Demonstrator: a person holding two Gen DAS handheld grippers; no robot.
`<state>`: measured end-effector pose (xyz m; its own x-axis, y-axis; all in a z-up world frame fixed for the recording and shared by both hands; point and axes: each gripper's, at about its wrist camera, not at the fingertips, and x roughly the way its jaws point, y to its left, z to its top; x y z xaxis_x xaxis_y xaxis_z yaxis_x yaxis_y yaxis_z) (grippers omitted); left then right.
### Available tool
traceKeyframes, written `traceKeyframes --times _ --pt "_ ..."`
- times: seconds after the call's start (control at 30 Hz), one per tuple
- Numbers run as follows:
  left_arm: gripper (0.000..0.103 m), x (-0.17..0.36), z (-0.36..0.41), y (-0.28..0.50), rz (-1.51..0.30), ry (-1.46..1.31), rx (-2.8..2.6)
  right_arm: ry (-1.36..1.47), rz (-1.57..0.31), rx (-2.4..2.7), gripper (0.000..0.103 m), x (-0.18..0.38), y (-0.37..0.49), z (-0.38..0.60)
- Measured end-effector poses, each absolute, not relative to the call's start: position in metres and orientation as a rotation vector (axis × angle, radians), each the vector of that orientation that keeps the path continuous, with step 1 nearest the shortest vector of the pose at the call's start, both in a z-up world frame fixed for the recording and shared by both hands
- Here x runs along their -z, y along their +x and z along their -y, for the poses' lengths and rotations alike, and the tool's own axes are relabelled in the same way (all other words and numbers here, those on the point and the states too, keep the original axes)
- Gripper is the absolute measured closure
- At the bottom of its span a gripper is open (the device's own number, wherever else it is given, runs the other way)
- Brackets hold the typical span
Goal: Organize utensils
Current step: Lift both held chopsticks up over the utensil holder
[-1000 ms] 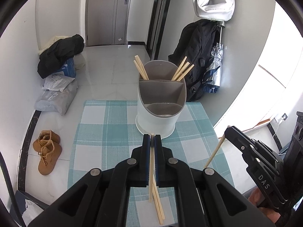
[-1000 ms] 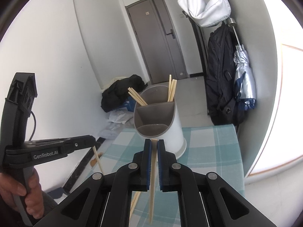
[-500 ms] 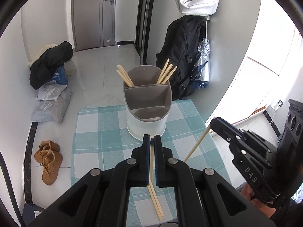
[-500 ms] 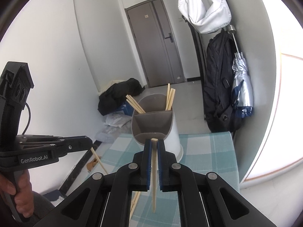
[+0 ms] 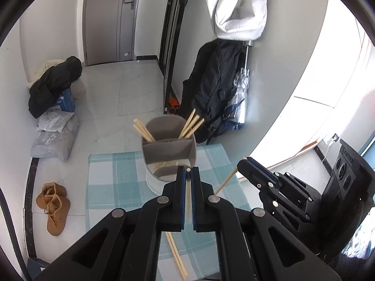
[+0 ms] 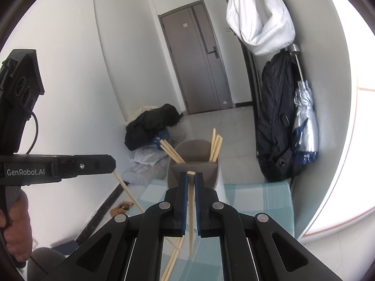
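Jaws each clamp 1 chopstick [image 5: 187, 196].

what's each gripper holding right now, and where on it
Left gripper and right gripper each pinch one chopstick near its top end.

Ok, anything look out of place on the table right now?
Two loose chopsticks lie on the checked mat near its front edge, outside the holder. Each hand-held gripper, left and right, grips one chopstick. Nothing looks spilled or broken.
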<state>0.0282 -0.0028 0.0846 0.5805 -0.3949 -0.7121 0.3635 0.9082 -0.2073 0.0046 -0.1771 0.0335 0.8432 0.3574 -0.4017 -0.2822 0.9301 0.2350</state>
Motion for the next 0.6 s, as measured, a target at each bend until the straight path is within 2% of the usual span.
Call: traceKeyframes --times 0.37,0.6 --pt "0.103 -0.140 -0.002 0.068 -0.784 -0.065 0.430 0.113 -0.375 -0.389 0.098 -0.108 0.042 0.168" --pt "0.103 -0.157 -0.005 0.103 -0.762 -0.080 0.418 0.107 -0.330 -0.391 0.098 -0.138 0.075 0.167"
